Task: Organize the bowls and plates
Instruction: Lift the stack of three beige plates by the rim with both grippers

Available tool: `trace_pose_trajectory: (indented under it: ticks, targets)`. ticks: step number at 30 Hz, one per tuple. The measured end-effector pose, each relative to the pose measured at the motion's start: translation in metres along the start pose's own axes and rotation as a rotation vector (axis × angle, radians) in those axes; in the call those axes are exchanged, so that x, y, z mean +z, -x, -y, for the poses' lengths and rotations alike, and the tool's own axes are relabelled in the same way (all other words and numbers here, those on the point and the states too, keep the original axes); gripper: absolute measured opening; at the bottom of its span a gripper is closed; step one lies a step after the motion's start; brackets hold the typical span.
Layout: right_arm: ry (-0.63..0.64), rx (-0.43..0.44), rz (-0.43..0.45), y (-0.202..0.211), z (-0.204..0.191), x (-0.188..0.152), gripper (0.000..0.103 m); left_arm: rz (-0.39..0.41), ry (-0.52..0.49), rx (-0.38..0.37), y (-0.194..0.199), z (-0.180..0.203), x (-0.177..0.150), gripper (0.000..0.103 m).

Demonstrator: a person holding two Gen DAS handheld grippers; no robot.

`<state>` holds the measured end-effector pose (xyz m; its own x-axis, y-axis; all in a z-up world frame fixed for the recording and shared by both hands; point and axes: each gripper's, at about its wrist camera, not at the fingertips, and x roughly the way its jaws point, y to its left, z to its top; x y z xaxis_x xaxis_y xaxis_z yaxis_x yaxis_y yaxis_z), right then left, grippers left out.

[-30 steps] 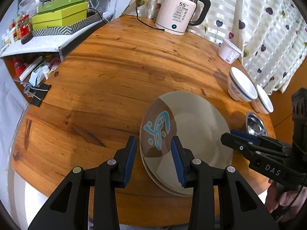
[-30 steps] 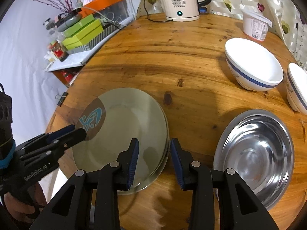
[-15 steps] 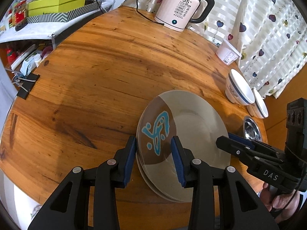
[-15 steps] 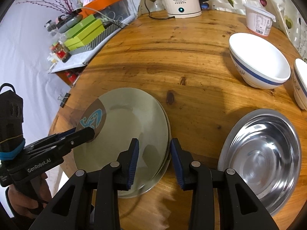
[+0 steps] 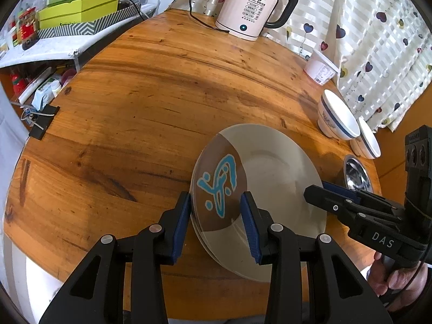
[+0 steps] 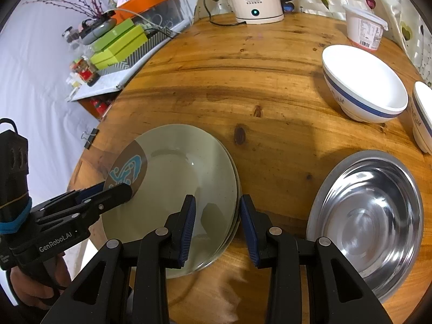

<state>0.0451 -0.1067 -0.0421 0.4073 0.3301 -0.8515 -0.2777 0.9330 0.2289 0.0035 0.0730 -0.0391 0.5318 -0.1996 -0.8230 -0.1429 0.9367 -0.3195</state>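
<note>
A short stack of grey-green plates (image 5: 275, 183) lies flat on the round wooden table (image 5: 135, 108); the top plate has a brown patch with a blue design. My left gripper (image 5: 214, 210) hovers open over the stack's left rim, the patch showing between its fingers. My right gripper (image 6: 217, 216) hovers open over the right rim of the plates (image 6: 175, 189). Each gripper shows in the other's view: the left gripper (image 6: 113, 191) and the right gripper (image 5: 318, 191). A steel bowl (image 6: 370, 218) sits right of the stack. Two white bowls with blue bands (image 6: 364, 86) (image 6: 424, 118) stand behind it.
A white electric kettle (image 5: 251, 8) with its cord and a white lidded tub (image 5: 320, 67) stand at the table's far edge by a heart-print curtain. A side shelf with green boxes (image 5: 78, 8) is at the far left. A binder clip (image 5: 43, 124) sits on the left rim.
</note>
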Motion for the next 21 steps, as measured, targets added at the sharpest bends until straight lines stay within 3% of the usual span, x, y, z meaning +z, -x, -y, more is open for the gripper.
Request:
trace_pose_trajectory:
  ticks: [21]
  targets:
    - [0.010,0.017,0.022,0.0086,-0.0003,-0.0015,0.034,0.030,-0.018,0.016,0.0049,0.0038,0.0018,0.040]
